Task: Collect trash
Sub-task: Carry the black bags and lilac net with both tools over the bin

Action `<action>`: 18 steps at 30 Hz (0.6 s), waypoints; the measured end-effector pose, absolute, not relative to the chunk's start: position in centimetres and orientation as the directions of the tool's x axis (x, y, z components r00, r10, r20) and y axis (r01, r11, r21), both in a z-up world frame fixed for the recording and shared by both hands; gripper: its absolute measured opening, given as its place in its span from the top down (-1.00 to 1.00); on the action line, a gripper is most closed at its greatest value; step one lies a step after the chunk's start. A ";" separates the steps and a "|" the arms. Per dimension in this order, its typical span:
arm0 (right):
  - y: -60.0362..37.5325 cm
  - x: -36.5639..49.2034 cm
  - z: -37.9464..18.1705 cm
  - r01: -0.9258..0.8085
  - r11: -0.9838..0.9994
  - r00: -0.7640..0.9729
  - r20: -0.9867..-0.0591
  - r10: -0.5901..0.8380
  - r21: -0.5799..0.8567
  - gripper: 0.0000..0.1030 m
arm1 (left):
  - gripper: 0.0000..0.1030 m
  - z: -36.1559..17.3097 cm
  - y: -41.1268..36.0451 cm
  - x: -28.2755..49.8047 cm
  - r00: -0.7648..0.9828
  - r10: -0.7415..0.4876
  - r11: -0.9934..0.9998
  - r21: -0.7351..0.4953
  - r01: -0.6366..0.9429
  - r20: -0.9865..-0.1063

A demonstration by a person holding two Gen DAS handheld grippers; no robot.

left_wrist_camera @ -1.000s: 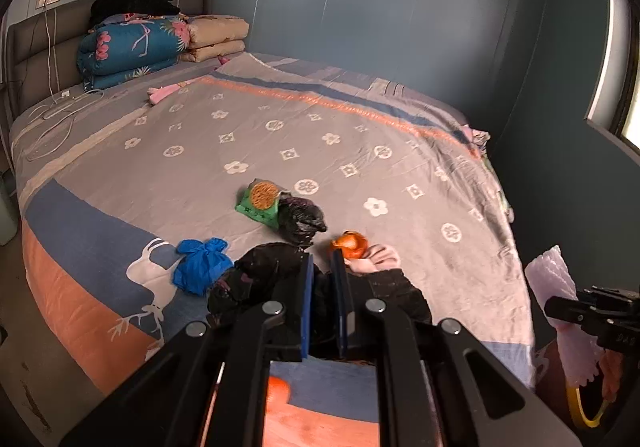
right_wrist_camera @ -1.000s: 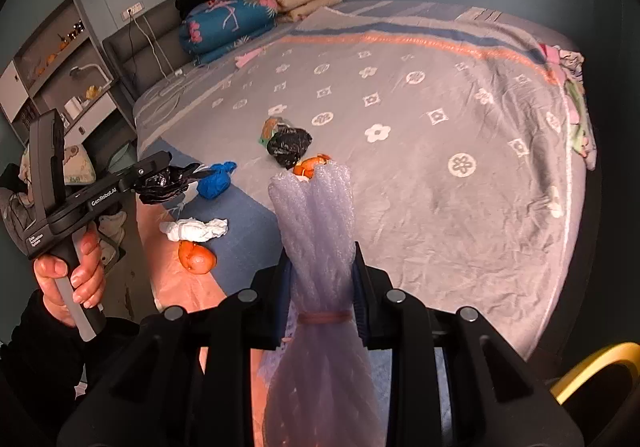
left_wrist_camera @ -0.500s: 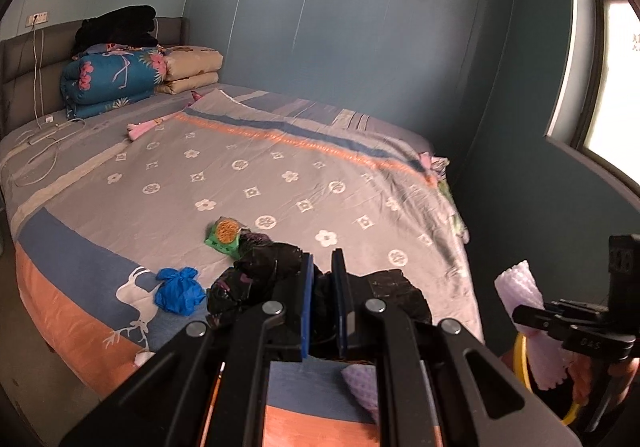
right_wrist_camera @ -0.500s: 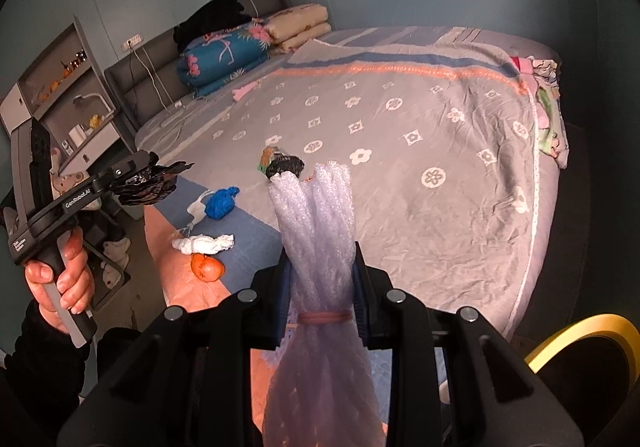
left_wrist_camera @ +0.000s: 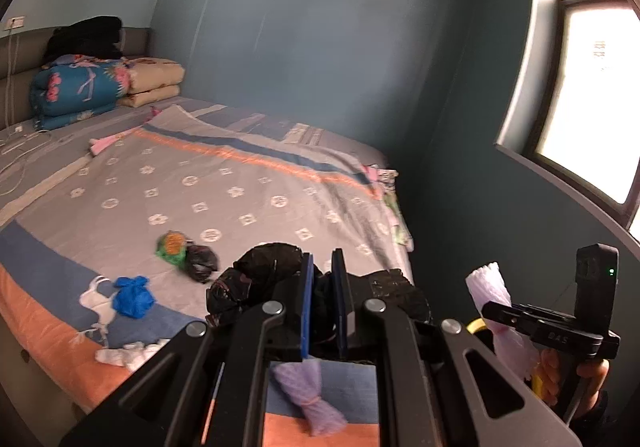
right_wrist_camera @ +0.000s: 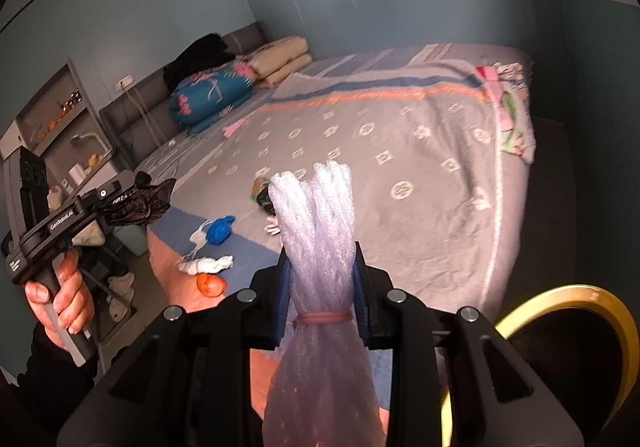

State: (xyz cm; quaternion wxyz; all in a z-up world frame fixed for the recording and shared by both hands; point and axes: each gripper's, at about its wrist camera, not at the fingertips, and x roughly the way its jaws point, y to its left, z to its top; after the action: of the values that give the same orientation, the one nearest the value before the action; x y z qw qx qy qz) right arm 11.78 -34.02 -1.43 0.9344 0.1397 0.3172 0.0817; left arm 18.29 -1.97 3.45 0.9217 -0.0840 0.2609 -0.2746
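The left gripper [left_wrist_camera: 320, 299] has its blue pads nearly together, pinching a crumpled black plastic bag [left_wrist_camera: 264, 271] that bulges out on both sides of them. The right gripper [right_wrist_camera: 322, 287] clamps a bundle of pale lilac foam netting [right_wrist_camera: 316, 215] just above the pink rubber band round it (the netting's tips stand up past the fingers). Both are held above the bed's [left_wrist_camera: 248, 183] foot edge. More trash lies near that edge: a blue bag [left_wrist_camera: 134, 297], a white wad [right_wrist_camera: 206, 265], an orange piece [right_wrist_camera: 210, 285], another lilac net bundle [left_wrist_camera: 316, 403]. Further in sit a green-and-orange wrapper [left_wrist_camera: 172, 247] touching a small black bag [left_wrist_camera: 200, 263]. Folded quilts [left_wrist_camera: 80, 87] are stacked at the head corner. A yellow-rimmed bin [right_wrist_camera: 560, 299] shows by the right gripper.
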 end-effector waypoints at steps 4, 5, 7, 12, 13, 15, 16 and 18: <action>-35.6 10.0 -0.9 -0.018 0.954 0.810 -0.555 0.189 0.299 0.49 | 0.83 3.6 -4.4 17.0 0.691 -0.584 0.811 -0.298 0.503 -0.426; -36.1 9.4 -0.8 -0.010 0.953 0.814 -0.551 0.183 0.302 0.49 | 0.83 3.6 -5.2 16.7 0.684 -0.592 0.806 -0.295 0.514 -0.427; -36.9 8.7 -0.6 0.004 0.952 0.819 -0.547 0.172 0.306 0.49 | 0.83 3.4 -6.4 16.1 0.670 -0.603 0.797 -0.288 0.531 -0.434; -39.0 6.6 -0.2 0.048 0.950 0.839 -0.529 0.131 0.310 0.49 | 0.83 2.7 -9.4 14.9 0.630 -0.628 0.773 -0.274 0.572 -0.456; -39.3 6.4 -0.2 0.053 0.949 0.841 -0.526 0.125 0.311 0.49 | 0.83 2.6 -9.9 14.6 0.623 -0.634 0.768 -0.276 0.578 -0.458; -40.3 5.5 0.0 0.073 0.947 0.850 -0.516 0.106 0.313 0.49 | 0.83 2.2 -10.9 14.1 0.601 -0.650 0.753 -0.286 0.593 -0.465; -41.0 4.9 0.0 0.088 0.944 0.855 -0.511 0.092 0.317 0.49 | 0.83 2.0 -11.3 13.9 0.596 -0.653 0.749 -0.286 0.597 -0.467; -41.8 4.5 0.1 0.106 0.940 0.859 -0.506 0.077 0.323 0.48 | 0.83 1.6 -12.4 13.4 0.581 -0.658 0.742 -0.278 0.611 -0.479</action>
State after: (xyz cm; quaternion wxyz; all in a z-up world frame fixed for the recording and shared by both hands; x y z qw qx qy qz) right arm 4.50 -41.82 0.13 0.9485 0.1727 0.2654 -0.0077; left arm 13.45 -12.37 1.58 0.8882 -0.0411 0.2864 -0.3570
